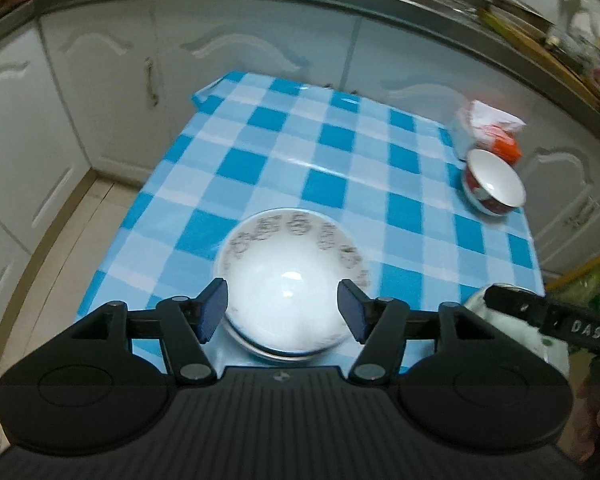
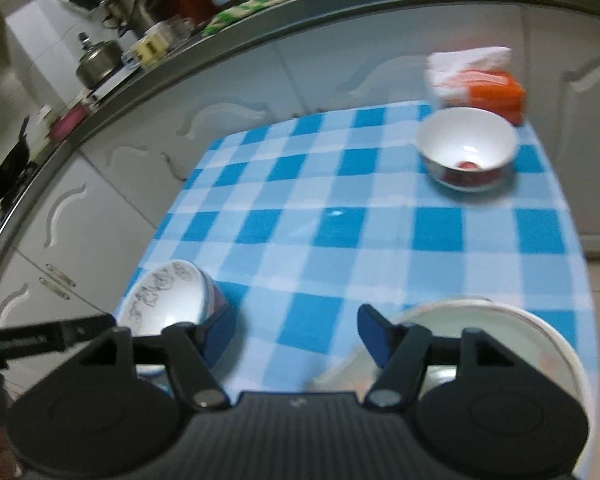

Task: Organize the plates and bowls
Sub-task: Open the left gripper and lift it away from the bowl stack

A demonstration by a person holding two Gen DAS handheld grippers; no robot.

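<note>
A white bowl with grey drawings [image 1: 288, 276] stands at the near edge of the blue checked table [image 1: 340, 140]. My left gripper [image 1: 283, 306] hovers just above it, open, with its blue pads on either side of the bowl and not pressing it. In the right wrist view this patterned bowl [image 2: 166, 302] is at the lower left. My right gripper [image 2: 296, 336] is open over bare cloth, nothing between its fingers. A pale plate [image 2: 500, 328] lies under its right finger. A red-and-white bowl [image 2: 466, 148] sits upright at the far right corner, seen too as the red-and-white bowl [image 1: 494, 188].
An orange tissue pack [image 2: 480, 84] lies behind the red bowl at the table's far edge. White cabinets [image 1: 112, 92] and a dark counter [image 2: 260, 12] with pots wrap around the table. Tiled floor [image 1: 60, 248] shows at the left.
</note>
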